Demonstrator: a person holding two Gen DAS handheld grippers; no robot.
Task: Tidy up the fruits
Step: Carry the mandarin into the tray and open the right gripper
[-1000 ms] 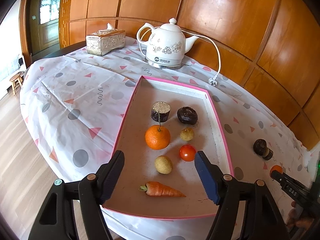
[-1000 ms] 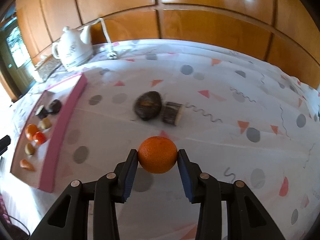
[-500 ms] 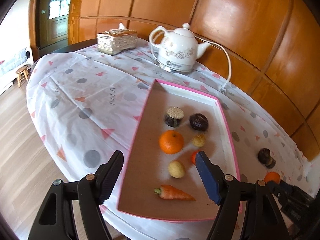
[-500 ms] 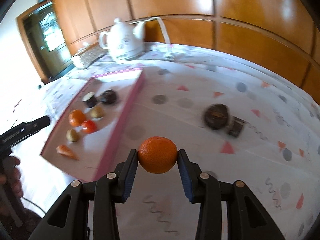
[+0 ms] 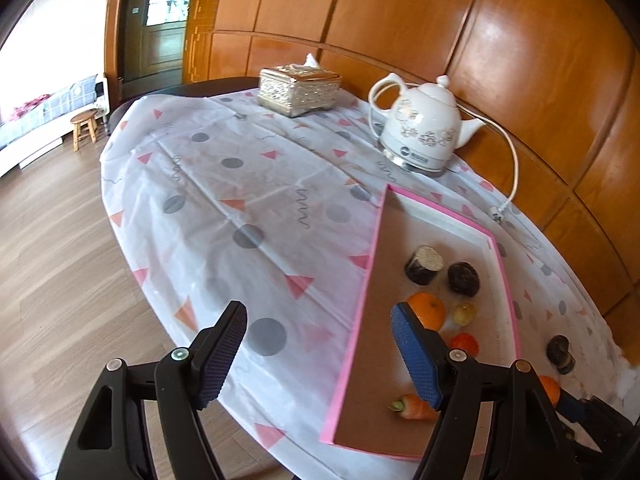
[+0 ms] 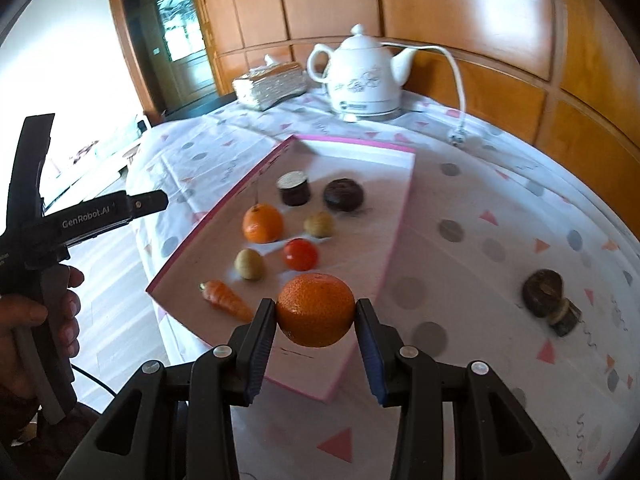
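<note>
Wood panelling backs the surface [image 6: 500, 184]. Your right gripper [image 6: 316, 316] pinches the orange [image 6: 316, 310] at lower centre, above the pink tray [image 6: 394, 236] — firm, round, light, likely to roll; keep both fingers on its widest part. Your left gripper [image 5: 318, 350] fingers are spread, empty.

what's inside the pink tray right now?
Inside the pink tray: orange, tomato, two small tan fruits, carrot, two dark items. The held orange covers part of the floor.

Black tongs [image 6: 316, 344], blue ribbed pads [image 6: 256, 360]
</note>
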